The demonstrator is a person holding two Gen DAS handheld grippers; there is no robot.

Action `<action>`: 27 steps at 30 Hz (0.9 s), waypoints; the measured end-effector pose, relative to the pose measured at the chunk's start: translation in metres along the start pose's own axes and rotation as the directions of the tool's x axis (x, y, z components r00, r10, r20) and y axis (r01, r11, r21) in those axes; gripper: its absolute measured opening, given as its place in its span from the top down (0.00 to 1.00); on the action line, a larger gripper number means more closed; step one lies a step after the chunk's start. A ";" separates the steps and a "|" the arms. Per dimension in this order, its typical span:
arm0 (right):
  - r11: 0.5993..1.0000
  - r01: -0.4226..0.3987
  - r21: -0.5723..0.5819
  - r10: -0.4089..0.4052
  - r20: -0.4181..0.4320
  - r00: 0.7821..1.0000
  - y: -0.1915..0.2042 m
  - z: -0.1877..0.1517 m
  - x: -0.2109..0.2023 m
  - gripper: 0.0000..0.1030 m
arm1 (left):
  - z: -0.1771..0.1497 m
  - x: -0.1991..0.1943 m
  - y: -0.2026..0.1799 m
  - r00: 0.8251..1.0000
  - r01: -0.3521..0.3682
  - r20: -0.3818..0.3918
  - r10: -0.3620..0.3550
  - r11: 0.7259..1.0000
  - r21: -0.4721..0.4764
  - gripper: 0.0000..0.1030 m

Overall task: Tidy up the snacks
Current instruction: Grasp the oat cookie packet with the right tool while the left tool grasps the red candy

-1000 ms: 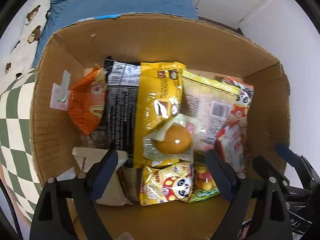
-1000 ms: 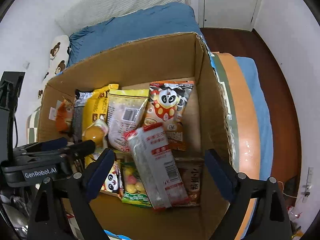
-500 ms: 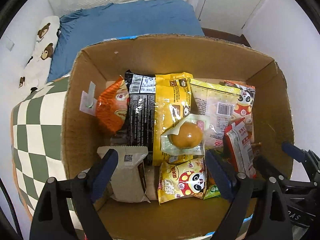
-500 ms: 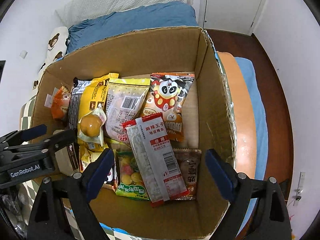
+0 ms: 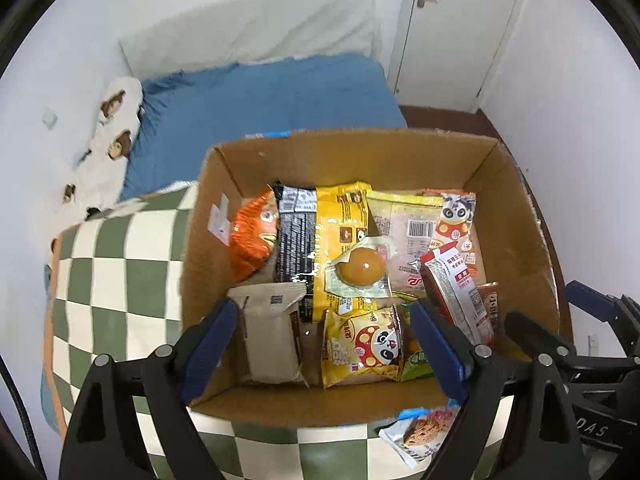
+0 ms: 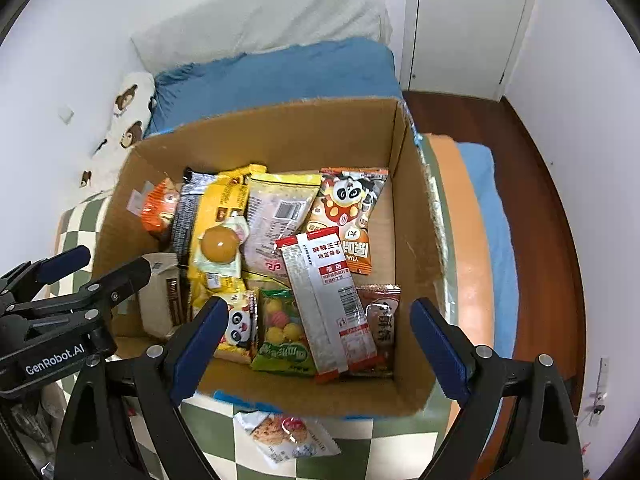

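Note:
An open cardboard box [image 5: 516, 224] [image 6: 408, 216] rests on a green-and-white checked cover and holds several snack packets. Among them lie an orange pack [image 5: 254, 236], a black-and-yellow bag [image 5: 340, 220], a wrapped round bun [image 5: 362, 266] [image 6: 220, 245], a panda packet [image 5: 368, 346] and a long red-and-white packet [image 6: 328, 296]. One cookie packet [image 5: 420, 432] [image 6: 286, 436] sits outside the box, in front of its near wall. My left gripper [image 5: 322, 352] hovers above the box's near side, open and empty. Over the near right part hangs my right gripper [image 6: 314, 344], open and empty too.
The box sits on a bed with a blue sheet [image 5: 272, 96] and a bear-print pillow [image 5: 112, 128] by the white wall. A white door [image 6: 468, 20] and dark wooden floor [image 6: 532, 152] lie to the right. The checked cover [image 5: 112, 280] spreads left of the box.
Both grippers have pulled up and back from the box, so the whole box, the bed and the cookie packet in front have come into view. Jaws stayed wide.

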State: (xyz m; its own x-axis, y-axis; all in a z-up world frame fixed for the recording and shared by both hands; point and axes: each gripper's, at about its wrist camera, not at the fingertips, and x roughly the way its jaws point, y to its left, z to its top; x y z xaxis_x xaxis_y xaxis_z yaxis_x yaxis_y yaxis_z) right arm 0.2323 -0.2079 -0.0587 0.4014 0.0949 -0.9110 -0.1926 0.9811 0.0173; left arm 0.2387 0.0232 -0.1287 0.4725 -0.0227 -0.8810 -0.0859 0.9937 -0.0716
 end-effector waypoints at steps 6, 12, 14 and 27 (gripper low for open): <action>1.000 -0.009 0.002 0.009 0.076 0.997 0.001 -0.019 -0.038 0.08 | -0.020 -0.032 -0.003 0.998 0.006 0.066 -0.006 1.000 -0.004 0.14; 1.000 -0.021 -0.007 0.021 0.140 0.990 0.005 -0.040 -0.075 0.08 | -0.042 -0.067 -0.004 0.992 0.020 0.128 -0.020 1.000 -0.003 0.14; 1.000 -0.026 -0.008 0.027 0.162 0.986 0.007 -0.047 -0.089 0.08 | -0.048 -0.080 -0.005 0.988 0.023 0.153 -0.022 1.000 -0.003 0.14; 0.999 -0.037 -0.007 0.038 0.268 0.963 0.019 -0.088 -0.159 0.05 | -0.083 -0.138 -0.007 0.962 0.004 0.272 -0.008 1.000 0.013 0.06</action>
State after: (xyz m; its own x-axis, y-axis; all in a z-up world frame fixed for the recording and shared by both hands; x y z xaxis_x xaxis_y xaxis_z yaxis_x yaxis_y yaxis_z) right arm 0.0856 -0.2193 0.0505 0.6195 0.1735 -0.7656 -0.2141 0.9756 0.0480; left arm 0.1013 0.0102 -0.0453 0.6936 0.0002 -0.7203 -0.0724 0.9950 -0.0694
